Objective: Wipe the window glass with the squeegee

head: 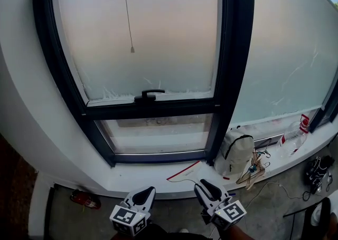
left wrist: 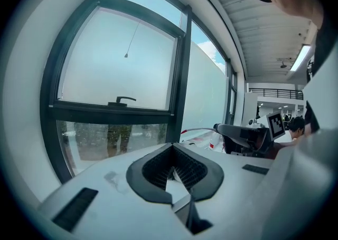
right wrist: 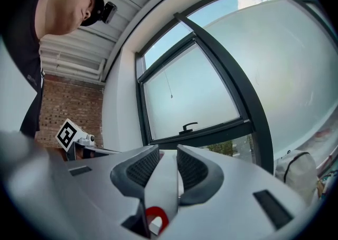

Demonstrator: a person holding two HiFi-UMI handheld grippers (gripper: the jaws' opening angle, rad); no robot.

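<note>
The squeegee (head: 184,171) is a pale blade with a red edge, held low just over the window sill (head: 137,173). My right gripper (head: 206,186) is shut on its white, red-ended handle (right wrist: 161,181), which fills the gap between the jaws (right wrist: 168,152). In the left gripper view the blade (left wrist: 198,130) sticks out leftwards from the right gripper (left wrist: 243,134). My left gripper (head: 143,195) hangs beside it, shut with nothing in it (left wrist: 172,148). Both sit below the frosted upper window glass (head: 148,33) and the clear lower pane (head: 158,133). Neither touches the glass.
A black window handle (head: 149,95) sits on the dark frame, and a pull cord (head: 128,17) hangs before the glass. On the sill at right stand a white bag (head: 236,152) and a plastic bottle (head: 293,138). Cables (head: 317,170) and a red object (head: 84,199) lie lower down.
</note>
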